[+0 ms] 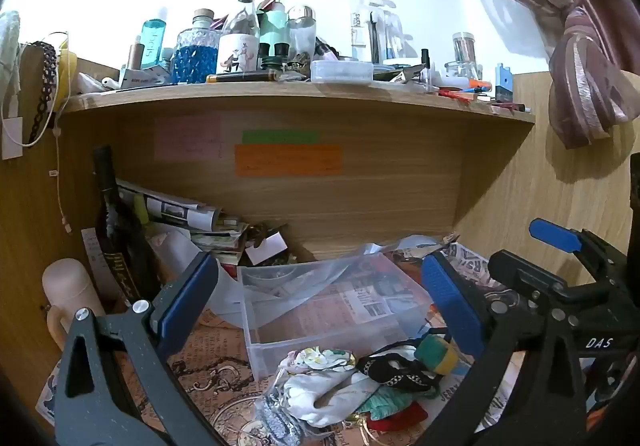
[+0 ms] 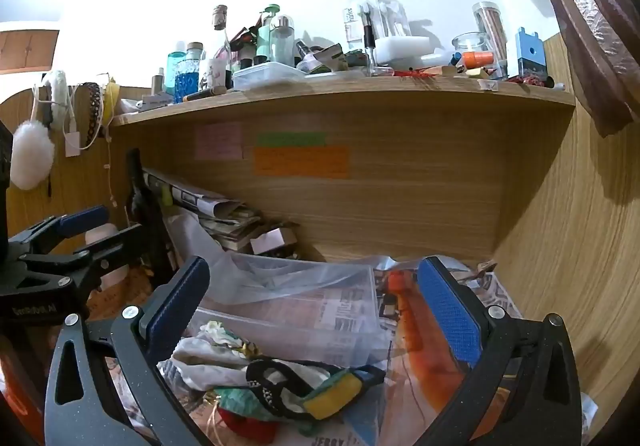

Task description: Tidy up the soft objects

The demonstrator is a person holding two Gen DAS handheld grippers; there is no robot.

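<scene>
Left gripper (image 1: 320,298) with blue-padded fingers spread wide, clamped on nothing, hovering over a clear rectangular plastic bin (image 1: 312,310) on the newspaper-covered desk surface (image 1: 208,370). Right gripper (image 2: 316,310) likewise spread apart and empty, poised above the same bin (image 2: 320,310). In front of the bin, nearer the cameras: a heap of soft objects (image 1: 352,386) on the paper, among them a white crumpled cloth (image 1: 332,394), a floral fabric scrunchie (image 1: 320,358), a black patterned band (image 1: 396,370), a green-and-yellow sponge-like block (image 1: 436,354) and a red fabric piece (image 1: 396,420). Same heap (image 2: 280,386) low between the right gripper's fingers. Above, a wooden shelf (image 1: 280,95) crowded with bottles. Against the back panel, an orange sticky note (image 1: 288,159).
</scene>
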